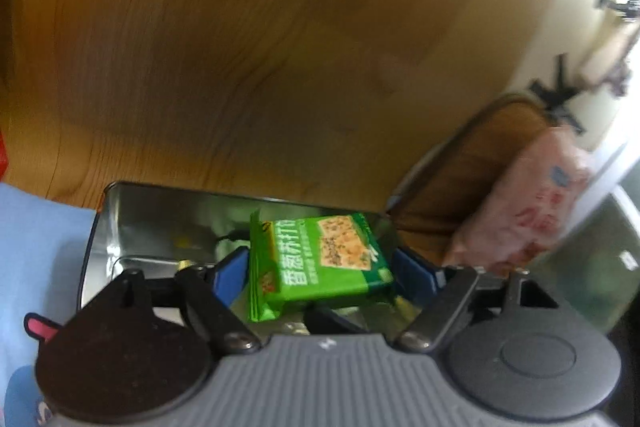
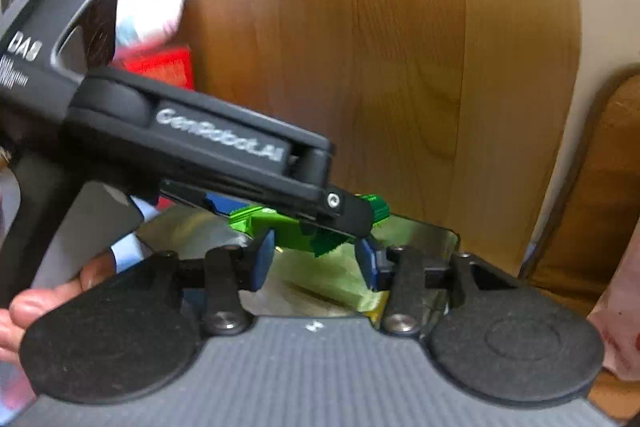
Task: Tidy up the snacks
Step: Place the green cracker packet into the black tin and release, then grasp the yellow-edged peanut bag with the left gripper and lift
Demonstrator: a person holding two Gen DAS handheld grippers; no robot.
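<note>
over one metal tin [image 1: 132,211], one green cracker pack [image 1: 320,263] in left gripper [image 1: 320,269]

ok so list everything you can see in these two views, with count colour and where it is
green cracker packet: 1, green, between the left gripper's fingers over the tin
metal tin: 1, silver, open, on the table below both grippers
pink snack bag: 1, pink and white, right of the tin
wooden table: 1, brown
wooden tray: 1, brown with dark rim, right of the tin, behind the pink bag
red pack: 1, red, behind the left gripper's body, blurred
blue cloth: 1, light blue with cartoon print, left of the tin
left gripper: 1, black with blue pads, shut on the packet
right gripper: 1, black with blue pads, open, nothing between the pads
hand: 1, gripping the left gripper's handle
</note>
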